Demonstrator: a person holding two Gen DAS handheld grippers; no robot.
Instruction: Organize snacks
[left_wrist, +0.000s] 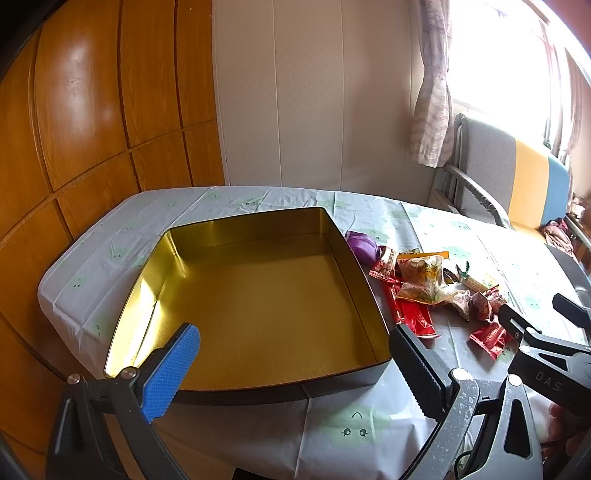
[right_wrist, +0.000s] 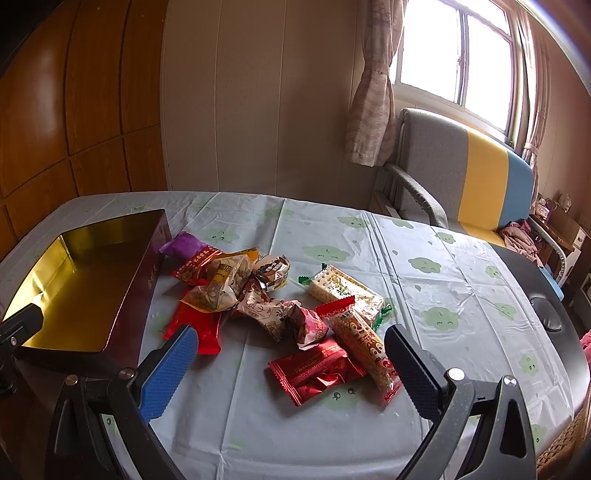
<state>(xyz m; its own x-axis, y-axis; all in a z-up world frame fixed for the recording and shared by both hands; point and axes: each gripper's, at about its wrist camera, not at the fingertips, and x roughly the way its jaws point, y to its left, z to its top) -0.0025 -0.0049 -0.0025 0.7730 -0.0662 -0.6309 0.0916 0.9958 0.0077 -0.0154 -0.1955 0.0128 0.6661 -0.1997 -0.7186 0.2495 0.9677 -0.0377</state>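
A gold-lined tin box (left_wrist: 258, 295) sits on the table with nothing inside; its dark outer wall (right_wrist: 136, 291) shows at the left of the right wrist view. A heap of wrapped snacks (right_wrist: 266, 295) lies to the right of the box, also seen as a pile (left_wrist: 428, 284) in the left wrist view. A red packet (right_wrist: 317, 369) and a long biscuit bar (right_wrist: 365, 347) lie nearest. My left gripper (left_wrist: 295, 354) hovers open over the box's near edge. My right gripper (right_wrist: 291, 362) stands open just before the red packet, holding nothing.
A purple pouch (right_wrist: 183, 245) touches the box's far right corner. The table wears a pale cloth with green prints (right_wrist: 443, 273). A grey, yellow and blue chair (right_wrist: 472, 177) stands behind the table; a wooden wardrobe (left_wrist: 92, 110) is at the left.
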